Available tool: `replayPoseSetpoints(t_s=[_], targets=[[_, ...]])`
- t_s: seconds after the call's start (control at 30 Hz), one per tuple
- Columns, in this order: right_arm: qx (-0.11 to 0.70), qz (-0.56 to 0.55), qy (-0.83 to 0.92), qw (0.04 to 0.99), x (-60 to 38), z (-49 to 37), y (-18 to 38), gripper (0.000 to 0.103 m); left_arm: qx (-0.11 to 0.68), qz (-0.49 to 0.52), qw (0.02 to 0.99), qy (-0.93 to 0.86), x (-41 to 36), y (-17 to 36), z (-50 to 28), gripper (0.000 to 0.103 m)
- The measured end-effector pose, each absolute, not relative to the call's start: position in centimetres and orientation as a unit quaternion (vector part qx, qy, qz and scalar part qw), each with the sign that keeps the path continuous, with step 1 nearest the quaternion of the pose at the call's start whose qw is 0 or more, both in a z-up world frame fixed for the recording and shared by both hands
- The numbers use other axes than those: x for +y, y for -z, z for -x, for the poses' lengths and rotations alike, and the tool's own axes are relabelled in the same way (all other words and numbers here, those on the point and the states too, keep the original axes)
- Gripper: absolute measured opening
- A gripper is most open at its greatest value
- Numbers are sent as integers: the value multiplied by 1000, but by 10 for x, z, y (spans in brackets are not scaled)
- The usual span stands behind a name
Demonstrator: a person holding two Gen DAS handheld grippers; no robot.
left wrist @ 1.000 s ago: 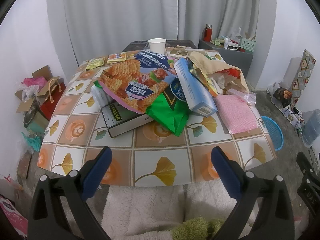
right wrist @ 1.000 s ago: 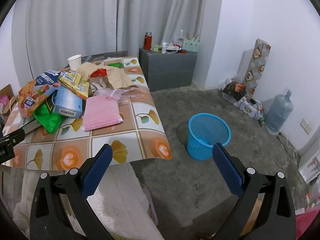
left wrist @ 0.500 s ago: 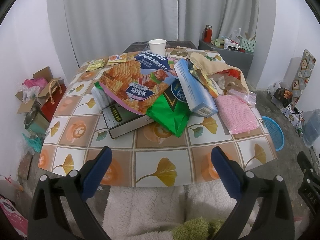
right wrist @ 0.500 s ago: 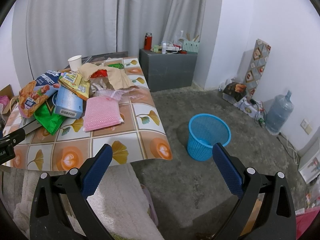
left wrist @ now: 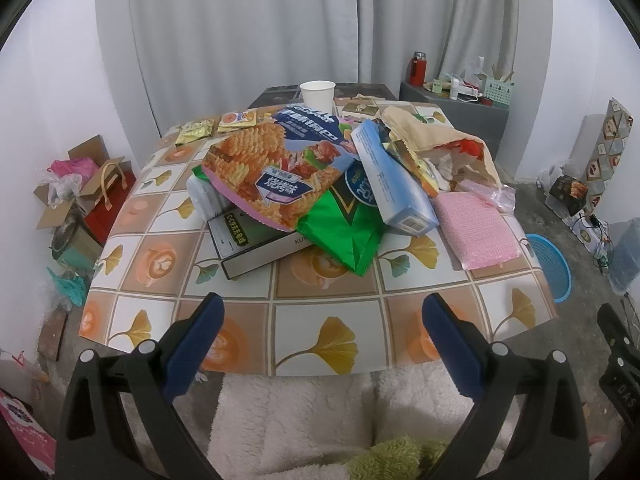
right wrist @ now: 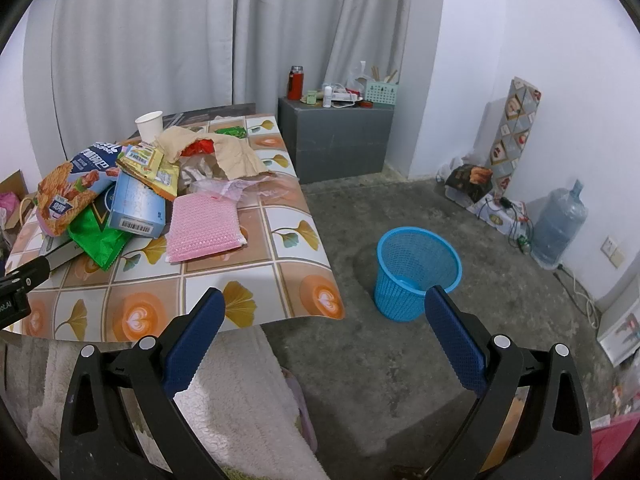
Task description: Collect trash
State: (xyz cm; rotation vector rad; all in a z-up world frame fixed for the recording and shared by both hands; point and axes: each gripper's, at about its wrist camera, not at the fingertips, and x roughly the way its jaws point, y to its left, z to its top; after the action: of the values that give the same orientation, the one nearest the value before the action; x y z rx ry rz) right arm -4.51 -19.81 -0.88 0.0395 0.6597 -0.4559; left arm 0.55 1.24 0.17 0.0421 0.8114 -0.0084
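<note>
A heap of trash lies on the tiled-pattern table (left wrist: 328, 340): an orange snack bag (left wrist: 272, 172), a green bag (left wrist: 344, 232), a blue box (left wrist: 392, 176), a pink pad (left wrist: 472, 228), a tan paper bag (left wrist: 432, 136) and a paper cup (left wrist: 317, 94). The heap also shows in the right wrist view, with the pink pad (right wrist: 202, 226) nearest. My left gripper (left wrist: 322, 334) is open and empty, held before the table's near edge. My right gripper (right wrist: 324, 330) is open and empty, off the table's right corner, near a blue trash basket (right wrist: 416, 272) on the floor.
A dark box (left wrist: 248, 244) lies under the bags. Small packets (left wrist: 216, 126) lie at the table's far left. A grey cabinet (right wrist: 336, 136) with clutter stands behind. A water jug (right wrist: 558, 224) and boxes (right wrist: 470, 180) line the right wall. Cardboard and bags (left wrist: 80, 188) sit left of the table.
Both views have barely shifted; the left gripper has drifted slightly toward the table. Both grippers remain open and empty.
</note>
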Motion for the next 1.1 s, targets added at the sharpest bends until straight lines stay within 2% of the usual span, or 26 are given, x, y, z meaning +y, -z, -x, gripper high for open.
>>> replayPoseSetpoints(t_s=[0.9,1.1], targets=[[322,-28,221,920,-201,36,6,95,393,-24,919,14,19,-5,-6,97],[297,-37,207,931,-204,26,3,95,385,-2,922,47,26,-7,-20,97]])
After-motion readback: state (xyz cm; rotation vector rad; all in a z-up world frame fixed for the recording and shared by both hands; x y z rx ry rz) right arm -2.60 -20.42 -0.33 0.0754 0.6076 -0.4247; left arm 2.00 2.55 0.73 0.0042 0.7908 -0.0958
